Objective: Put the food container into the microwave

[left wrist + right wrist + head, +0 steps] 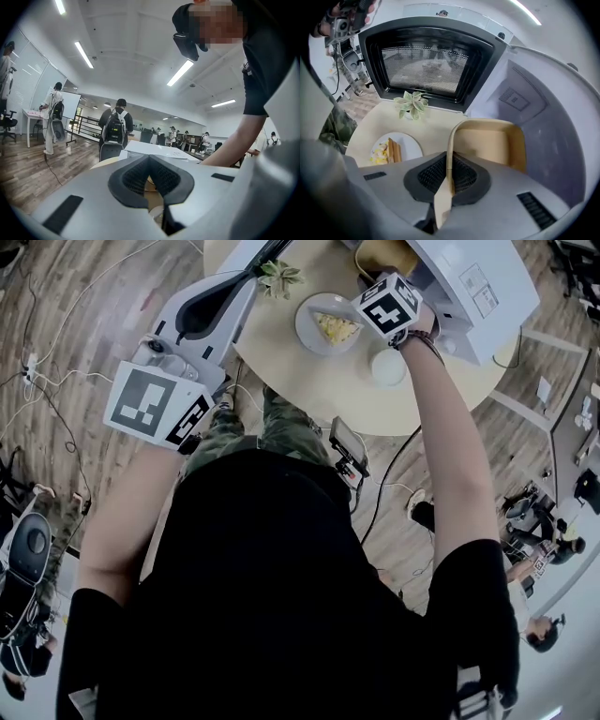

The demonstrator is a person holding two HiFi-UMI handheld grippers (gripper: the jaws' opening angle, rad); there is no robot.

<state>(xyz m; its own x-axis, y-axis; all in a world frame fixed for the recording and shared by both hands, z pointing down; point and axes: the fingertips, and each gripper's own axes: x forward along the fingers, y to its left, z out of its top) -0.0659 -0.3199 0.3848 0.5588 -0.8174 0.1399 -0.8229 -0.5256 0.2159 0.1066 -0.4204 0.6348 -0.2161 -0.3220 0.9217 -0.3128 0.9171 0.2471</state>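
While the right claw (447, 176) pinched the near wall of the tan food container (487, 143), that open-topped box was positioned in the mouth of the microwave (534, 117), whose door (426, 61) stood swung open. I noted a plate (411, 143) on the table (436, 126) carrying yellow food (379, 152) and tan slices. The right arm reached forward across the table. The left claw (151, 168) was pressed together on nothing, held back beside the table's left edge.

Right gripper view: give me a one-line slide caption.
Right gripper shut on the rim of the tan food container at the open microwave, its door swung wide.
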